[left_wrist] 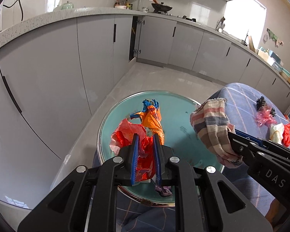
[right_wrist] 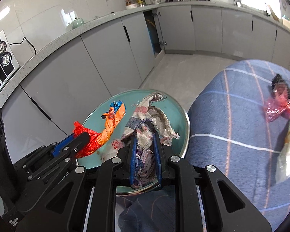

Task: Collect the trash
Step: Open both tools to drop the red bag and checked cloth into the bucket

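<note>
Plastic bags (left_wrist: 145,135) pinched in left claw (left_wrist: 146,137) over teal bin (left_wrist: 183,119).

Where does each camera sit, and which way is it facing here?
Left wrist: on the left gripper, facing down at the teal tray; it clamps red plastic bags.
Right wrist: on the right gripper, facing the same tray; it clamps a checked cloth.
Shared: tray, bags, cloth, grey cabinets, each other's gripper.

Bright daylight, window (left_wrist: 245,15) blown out; fisheye edges warped, right blurred.
</note>
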{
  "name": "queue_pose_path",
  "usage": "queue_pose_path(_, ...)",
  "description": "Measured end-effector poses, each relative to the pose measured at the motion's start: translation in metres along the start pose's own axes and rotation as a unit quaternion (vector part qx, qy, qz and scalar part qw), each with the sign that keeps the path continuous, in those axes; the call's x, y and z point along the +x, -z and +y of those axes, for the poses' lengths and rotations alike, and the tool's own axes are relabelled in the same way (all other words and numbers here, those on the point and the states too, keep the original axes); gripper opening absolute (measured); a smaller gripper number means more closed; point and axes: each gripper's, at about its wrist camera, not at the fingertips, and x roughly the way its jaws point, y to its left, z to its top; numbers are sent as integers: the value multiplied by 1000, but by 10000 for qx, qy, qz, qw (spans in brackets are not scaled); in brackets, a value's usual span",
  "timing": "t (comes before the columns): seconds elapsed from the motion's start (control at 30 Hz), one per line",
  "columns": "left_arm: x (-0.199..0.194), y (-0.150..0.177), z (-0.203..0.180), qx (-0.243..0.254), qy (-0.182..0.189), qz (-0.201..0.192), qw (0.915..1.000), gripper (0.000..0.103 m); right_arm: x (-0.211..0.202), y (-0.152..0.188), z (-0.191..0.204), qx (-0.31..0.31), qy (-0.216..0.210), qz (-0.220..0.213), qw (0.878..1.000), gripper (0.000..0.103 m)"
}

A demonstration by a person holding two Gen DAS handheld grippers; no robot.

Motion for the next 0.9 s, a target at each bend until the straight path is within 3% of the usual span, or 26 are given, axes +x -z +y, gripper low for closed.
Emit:
queue_pose_path(0.17,9,3,3,12,-58,107,9999,15,15,0,-3,29,-92,192,9998,19)
queue_pose_path(0.3,13,4,5,-9,-107,180,9998,15,25,2,-3,87,-255,341,9991,31)
queue_pose_path(0.4,15,3,5,9,-120,199,9997,16,23,4,-4,127,-355,236,9990,54)
queue_pose_path(0.57,16,1,3,-4,-214,213,9995,24,-10,6,-10,194,-310,-216,9991,54)
queue_pose_path(0.6,16,2,3,2,-232,208,9995,27,-16,5,-12,195,-270,-299,9990,54)
queue_pose_path(0.73,10,2,-4,102,-499,59,9987,64,-42,8,-20,327,-141,-640,9973,55)
queue_pose_path(0.77,7,3,-6,136,-574,9,9983,66,-47,9,-22,362,-119,-702,9968,58)
queue_pose_path(0.83,3,3,-6,111,-656,-54,9978,80,-58,12,-26,415,-40,-905,9950,63)
queue_pose_path(0.9,-3,3,-7,19,-692,-173,9974,82,-66,15,-28,422,-23,-1032,9938,64)
